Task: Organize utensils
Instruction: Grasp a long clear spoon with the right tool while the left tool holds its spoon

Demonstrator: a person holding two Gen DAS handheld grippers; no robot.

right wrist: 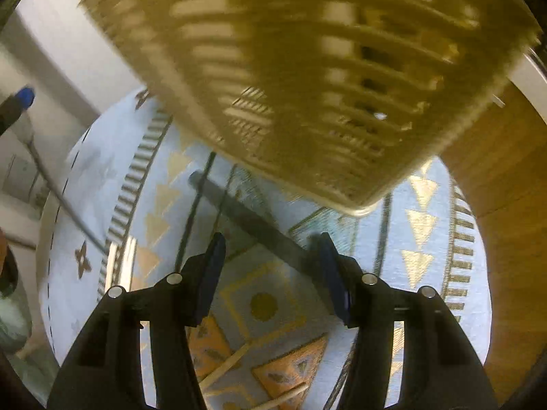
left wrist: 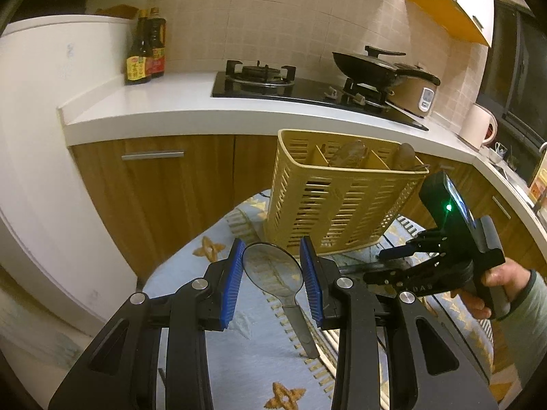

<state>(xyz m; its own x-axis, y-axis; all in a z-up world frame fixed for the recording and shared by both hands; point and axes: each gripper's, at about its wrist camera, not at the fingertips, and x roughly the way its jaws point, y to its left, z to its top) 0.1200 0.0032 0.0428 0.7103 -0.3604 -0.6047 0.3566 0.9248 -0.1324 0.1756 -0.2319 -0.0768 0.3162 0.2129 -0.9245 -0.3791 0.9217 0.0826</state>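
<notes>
Looking along my left gripper [left wrist: 271, 273], I see its 2 blue pads set around the bowl of a clear plastic spoon [left wrist: 273, 273]; whether they touch it I cannot tell. The spoon's handle slants down toward the patterned cloth [left wrist: 218, 311]. Just beyond stands the yellow utensil basket [left wrist: 338, 191], tilted. My right gripper [right wrist: 270, 273] has its fingers apart, empty, below the basket.
</notes>
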